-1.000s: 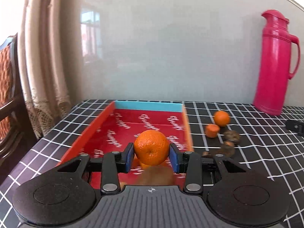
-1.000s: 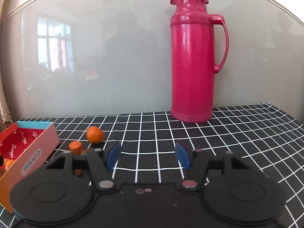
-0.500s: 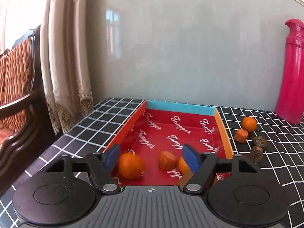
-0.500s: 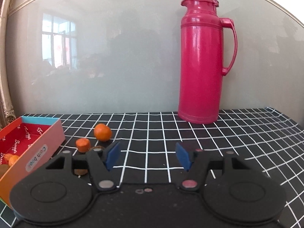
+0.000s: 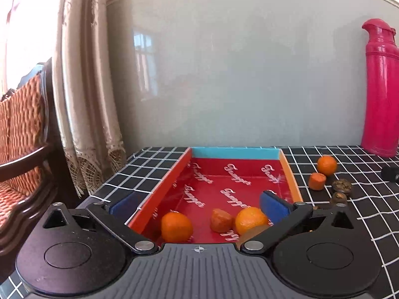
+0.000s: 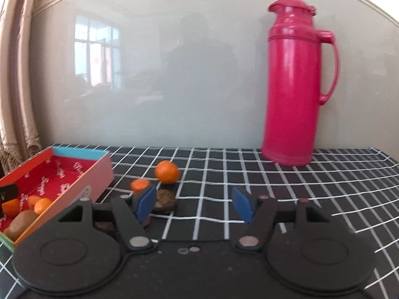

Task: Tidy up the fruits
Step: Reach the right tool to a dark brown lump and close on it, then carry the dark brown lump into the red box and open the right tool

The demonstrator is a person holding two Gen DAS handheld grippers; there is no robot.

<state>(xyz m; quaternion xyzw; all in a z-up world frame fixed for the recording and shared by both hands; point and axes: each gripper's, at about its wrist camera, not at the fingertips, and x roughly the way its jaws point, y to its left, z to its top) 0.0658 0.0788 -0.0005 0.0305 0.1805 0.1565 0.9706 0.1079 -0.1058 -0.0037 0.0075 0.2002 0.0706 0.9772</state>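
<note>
A red box (image 5: pixel 172 179) with a blue far wall lies on the black checked table. In it lie an orange (image 5: pixel 176 226), a second orange (image 5: pixel 250 219) and a small orange piece (image 5: pixel 220 220). My left gripper (image 5: pixel 197 205) is open wide and empty above the box's near end. On the table right of the box lie an orange (image 5: pixel 327 165) (image 6: pixel 167 172), a small orange piece (image 5: pixel 317 181) (image 6: pixel 139 185) and dark wrinkled fruits (image 5: pixel 343 186) (image 6: pixel 163 198). My right gripper (image 6: pixel 194 205) is open and empty, just behind those fruits. The box (image 6: pixel 82 174) shows at its left with a brown kiwi (image 6: pixel 21 223) inside.
A tall pink thermos (image 6: pixel 296 82) (image 5: pixel 380 87) stands at the back against the glossy wall. A curtain (image 5: pixel 84 87) and a wooden chair (image 5: pixel 22 137) stand left of the table. The table's left edge runs close to the box. A small black object (image 5: pixel 390 173) lies at far right.
My left gripper has let go of the orange, which now lies in the box, and its jaws have opened wide. My right gripper has moved left toward the loose fruits.
</note>
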